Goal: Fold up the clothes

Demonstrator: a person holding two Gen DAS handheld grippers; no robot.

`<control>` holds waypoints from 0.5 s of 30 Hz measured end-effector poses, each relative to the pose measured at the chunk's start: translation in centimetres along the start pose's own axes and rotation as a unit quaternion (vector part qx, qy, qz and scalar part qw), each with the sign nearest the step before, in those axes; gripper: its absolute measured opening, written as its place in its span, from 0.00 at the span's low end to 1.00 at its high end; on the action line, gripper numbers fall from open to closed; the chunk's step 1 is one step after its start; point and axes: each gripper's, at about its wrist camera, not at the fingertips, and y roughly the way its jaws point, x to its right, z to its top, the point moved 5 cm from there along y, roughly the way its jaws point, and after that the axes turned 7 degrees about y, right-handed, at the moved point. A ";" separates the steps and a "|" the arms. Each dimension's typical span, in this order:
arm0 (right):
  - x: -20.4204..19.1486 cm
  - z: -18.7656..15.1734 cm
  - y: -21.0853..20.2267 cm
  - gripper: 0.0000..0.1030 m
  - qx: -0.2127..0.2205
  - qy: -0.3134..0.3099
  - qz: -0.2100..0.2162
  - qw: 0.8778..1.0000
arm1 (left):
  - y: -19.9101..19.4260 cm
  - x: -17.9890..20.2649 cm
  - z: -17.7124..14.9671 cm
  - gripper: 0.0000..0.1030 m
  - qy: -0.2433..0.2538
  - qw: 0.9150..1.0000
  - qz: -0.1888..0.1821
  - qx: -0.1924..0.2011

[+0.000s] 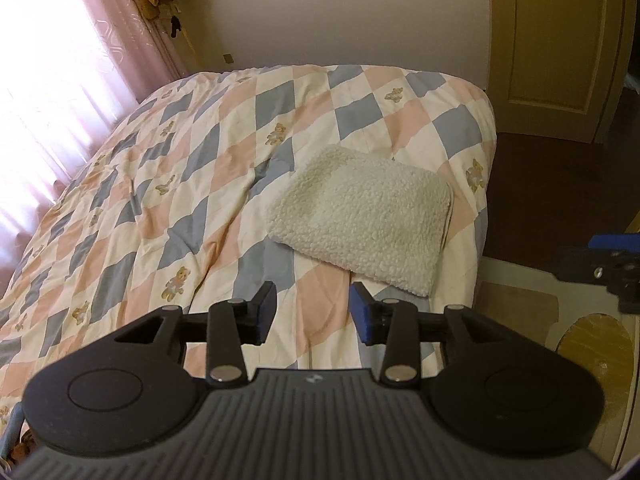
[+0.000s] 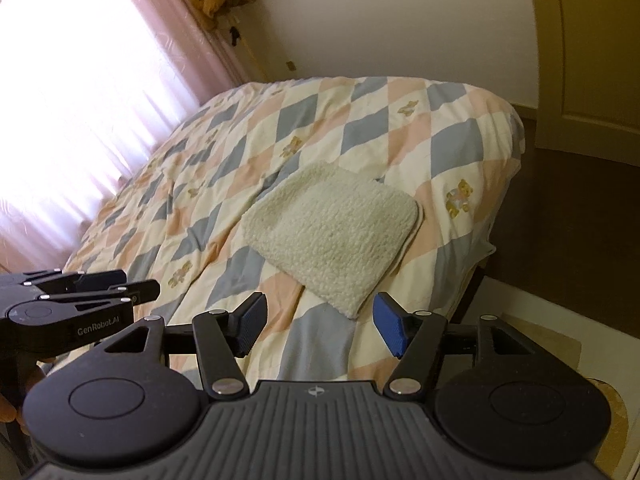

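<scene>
Both tongs hang above the near edge of the bed [image 1: 120,208], tilted down toward it. The left tongs [image 1: 313,312] and right tongs [image 2: 318,322] stand parted and empty. The folded fleece [image 2: 332,232] lies flat on the quilt, just beyond their tips.

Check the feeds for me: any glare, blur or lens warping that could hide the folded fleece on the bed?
Left wrist view: curtained window blown out white; folded fleece evenly lit and sharp; door bowed by the fisheye. Right wrist view: same window glare washes out the quilt's near-window edge; fleece clear.
</scene>
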 end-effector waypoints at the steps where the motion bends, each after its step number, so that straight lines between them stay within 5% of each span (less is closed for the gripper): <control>1: -0.2 -0.2 0.0 0.60 -0.003 -0.003 -0.002 1.000 | -0.2 -0.1 -0.2 0.35 -0.001 1.000 0.001 0.000; 15: -1.0 -0.9 -0.2 0.61 -0.028 -0.036 -0.011 0.999 | -1.0 -1.5 -1.7 0.36 -0.026 0.999 0.016 -0.016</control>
